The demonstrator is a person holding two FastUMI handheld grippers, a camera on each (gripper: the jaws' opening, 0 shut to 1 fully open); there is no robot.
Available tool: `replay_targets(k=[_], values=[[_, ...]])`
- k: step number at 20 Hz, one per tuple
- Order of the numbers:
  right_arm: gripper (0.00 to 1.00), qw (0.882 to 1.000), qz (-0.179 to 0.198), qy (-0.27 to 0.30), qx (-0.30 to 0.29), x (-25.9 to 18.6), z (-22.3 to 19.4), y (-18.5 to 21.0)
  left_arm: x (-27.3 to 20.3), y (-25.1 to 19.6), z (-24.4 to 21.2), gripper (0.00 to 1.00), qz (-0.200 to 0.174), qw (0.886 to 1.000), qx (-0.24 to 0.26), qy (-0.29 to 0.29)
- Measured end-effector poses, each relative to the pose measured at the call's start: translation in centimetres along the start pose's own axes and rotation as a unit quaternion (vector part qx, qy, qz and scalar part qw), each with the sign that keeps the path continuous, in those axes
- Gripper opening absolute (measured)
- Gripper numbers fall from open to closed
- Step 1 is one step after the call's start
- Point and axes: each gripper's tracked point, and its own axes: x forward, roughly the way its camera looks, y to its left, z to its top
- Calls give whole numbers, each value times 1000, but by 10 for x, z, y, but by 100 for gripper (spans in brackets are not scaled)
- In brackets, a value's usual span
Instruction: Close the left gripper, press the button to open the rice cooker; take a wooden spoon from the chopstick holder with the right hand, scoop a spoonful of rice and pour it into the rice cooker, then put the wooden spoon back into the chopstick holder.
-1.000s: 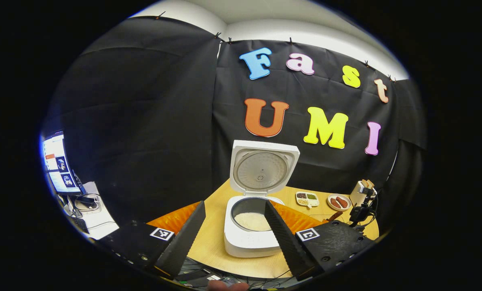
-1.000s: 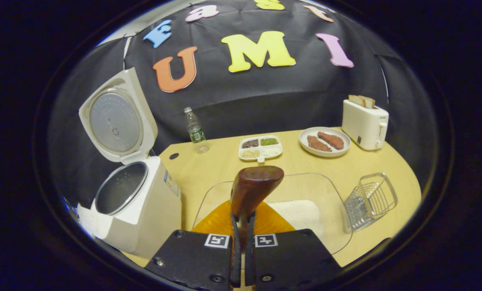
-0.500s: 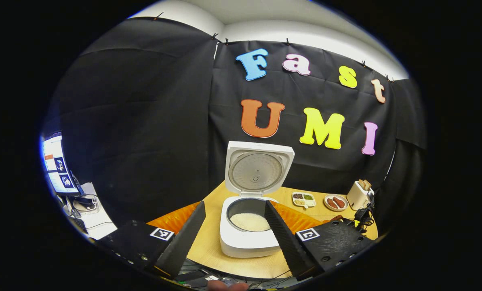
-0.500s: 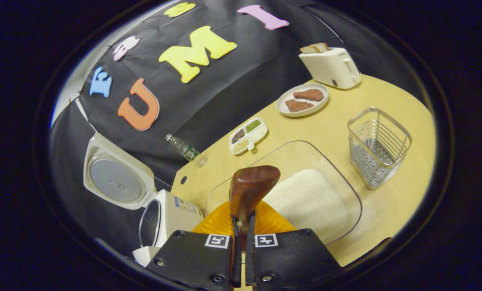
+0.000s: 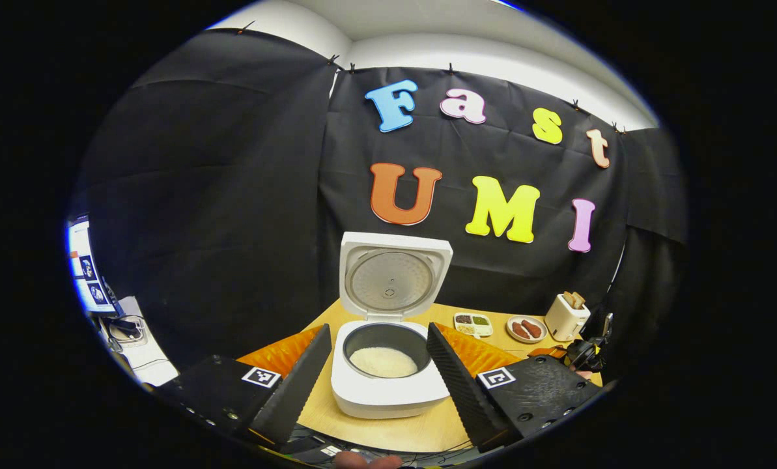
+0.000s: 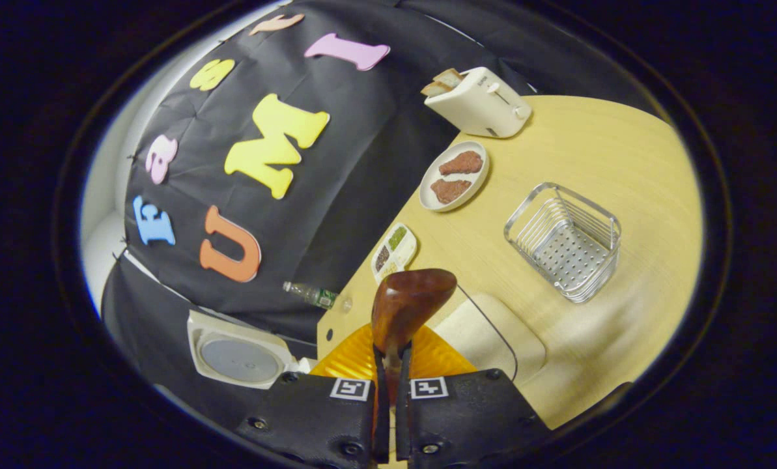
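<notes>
Left gripper view, left to right: the left gripper (image 5: pixel 378 365) is held with its fingers spread wide and nothing between them, framing the rice cooker (image 5: pixel 388 378). The cooker's lid (image 5: pixel 391 280) stands upright and white rice (image 5: pixel 383 361) lies in the pot, so the opening and pouring steps appear done. Beyond it on the table (image 5: pixel 388 430) stand a divided dish (image 5: pixel 473 322), a plate (image 5: pixel 525 329) and a toaster (image 5: pixel 565 316).

Right gripper view, left to right: the cooker lid is at lower left, with a plastic bottle (image 6: pixel 310 295) lying past it. At centre the right gripper (image 6: pixel 388 391) is clamped on the handle of the wooden spoon (image 6: pixel 408 306), whose bowl points away from the camera. Whether grains remain in the bowl cannot be told from its back. To the right, well apart from the spoon, stands the wire chopstick holder (image 6: pixel 564 241), upright, with nothing in it.

Step in hand, as judged: returning the spoon. The next move calls for carrying the spoon over the holder's open top, lowering it inside, and only then releasing.

Writing: the bottle's label and the toaster's marking are too small to read; the grippers carry square coded markers only.
</notes>
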Motion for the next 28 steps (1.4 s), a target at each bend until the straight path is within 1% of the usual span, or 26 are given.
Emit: replay_targets(k=[3, 6, 9, 13, 17, 20, 23, 25, 28], values=[[9, 999, 18, -13, 32, -17, 17, 9, 2, -9, 7, 94, -14, 1000, -9, -11], [9, 999, 34, -20, 31, -32, 27, 25, 2, -15, 8, 94, -25, 1000, -7, -14], [9, 998, 54, -17, 29, -42, 29, 51, -3, -13, 13, 94, -30, 999, -5, -21], [9, 996, 81, 2, 34, -46, 13, 91, -13, 0, 9, 94, -21, 1000, -2, -22], [9, 994, 104, 35, 28, -36, -19, 133, -30, 22, 9, 94, 4, 1000, 2, -29], [9, 991, 118, 63, 0, -21, -45, 167, -43, 34, 8, 94, 15, 999, 5, -40], [9, 986, 127, 93, -52, -5, -79, 195, -46, 37, 11, 94, 22, 998, -6, -50], [7, 981, 132, 105, -96, 8, -103, 213, -48, 41, 11, 94, 34, 998, -9, -56], [9, 971, 132, 132, -153, 33, -142, 226, -57, 50, 16, 94, 51, 996, -25, -61]])
